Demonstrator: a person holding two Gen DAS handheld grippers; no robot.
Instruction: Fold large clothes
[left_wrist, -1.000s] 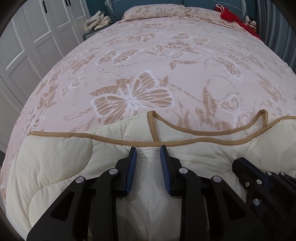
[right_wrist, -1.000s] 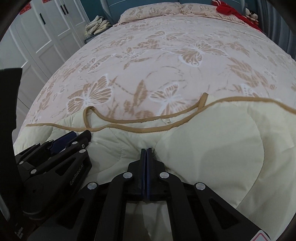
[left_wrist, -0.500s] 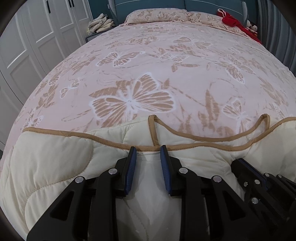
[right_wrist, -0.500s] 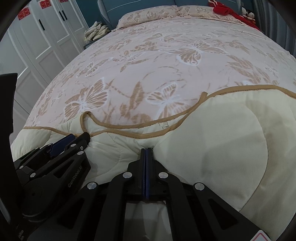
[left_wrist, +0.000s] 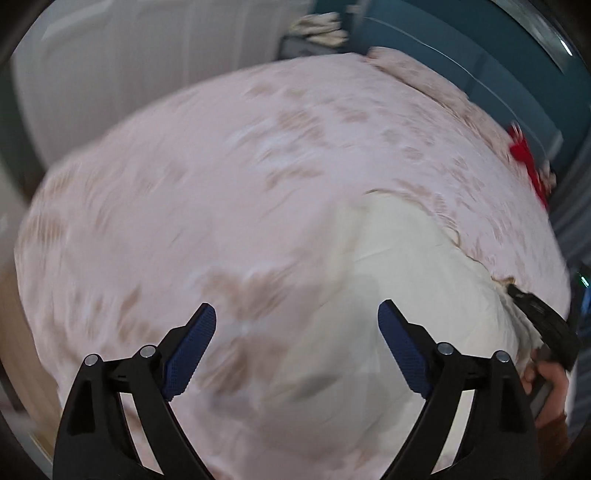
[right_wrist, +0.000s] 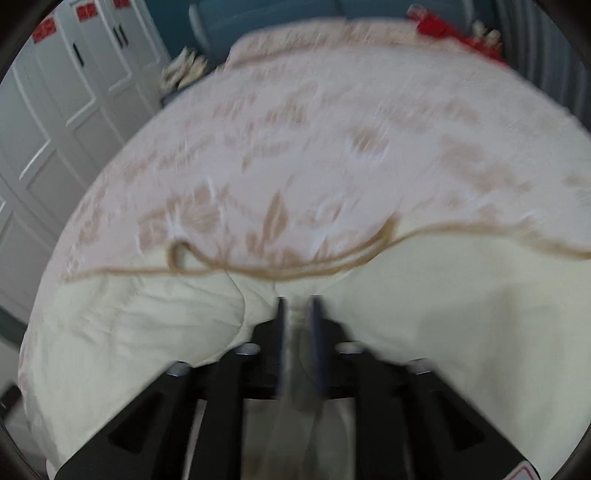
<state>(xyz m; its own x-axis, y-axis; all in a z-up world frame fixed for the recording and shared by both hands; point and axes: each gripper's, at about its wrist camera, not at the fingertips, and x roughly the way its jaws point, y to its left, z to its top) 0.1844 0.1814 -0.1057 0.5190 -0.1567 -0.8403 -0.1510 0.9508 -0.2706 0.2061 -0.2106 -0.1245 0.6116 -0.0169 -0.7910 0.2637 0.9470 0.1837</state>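
L gripper is spread wide, nothing between the blue pads; it hangs over the bed w/ the cream quilted garment ahead and to its right, pink butterfly bedspread ahead and to its left. Prob. freed up so it can go for a new grab point on the cloth; that's a guess from the empty, wide stance.

R gripper sits low at the garment, fingers narrow, a strip of cream fabric showing in the slim gap between them. Looks pinched, but motion smear makes it hard to call firmly. The tan-piped edge runs just ahead of the fingertips, w/ a loop of piping ahead-left. Holding near that edge makes sense: it anchors the fold line while the other side gets repositioned.

Hard to make out:
- Both views blurred; butterfly print is only smudges.
- In the L view the R gripper is cut off at the frame's right edge; its tips can't be seen, only part of the body + the person's hand.
- Garment's near hem is hidden under the gripper bodies.
- Red item far ahead-right, near the headboard: can't ID.
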